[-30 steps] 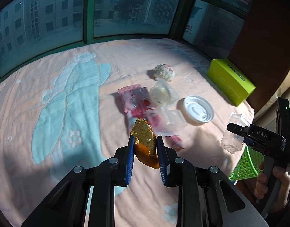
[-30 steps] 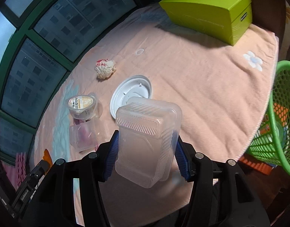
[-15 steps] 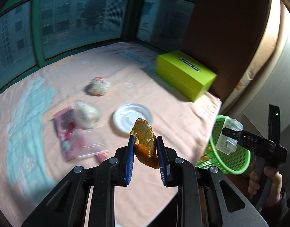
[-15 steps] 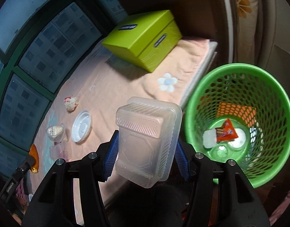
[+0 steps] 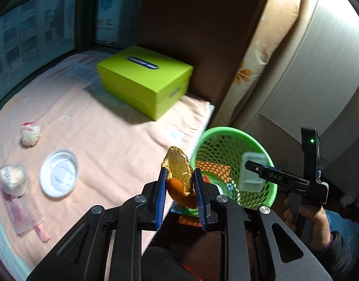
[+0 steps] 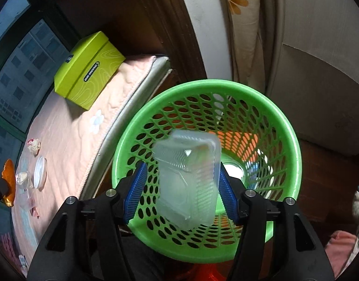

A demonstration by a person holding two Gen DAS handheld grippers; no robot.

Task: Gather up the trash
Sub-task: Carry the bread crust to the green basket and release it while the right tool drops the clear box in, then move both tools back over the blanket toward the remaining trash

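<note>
A clear box is seen blurred over the open green basket, between the right gripper's spread fingers, a gap visible on the left side. An orange peel is clamped by the left gripper beside the bed.

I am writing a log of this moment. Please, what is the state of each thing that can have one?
Left hand-held gripper: shut on the orange peel.
Right hand-held gripper: open, the clear plastic container loose between its fingers, over the basket.
Green basket: upright, some trash inside.
Green box: closed.
White lid: lying on the bed.
</note>
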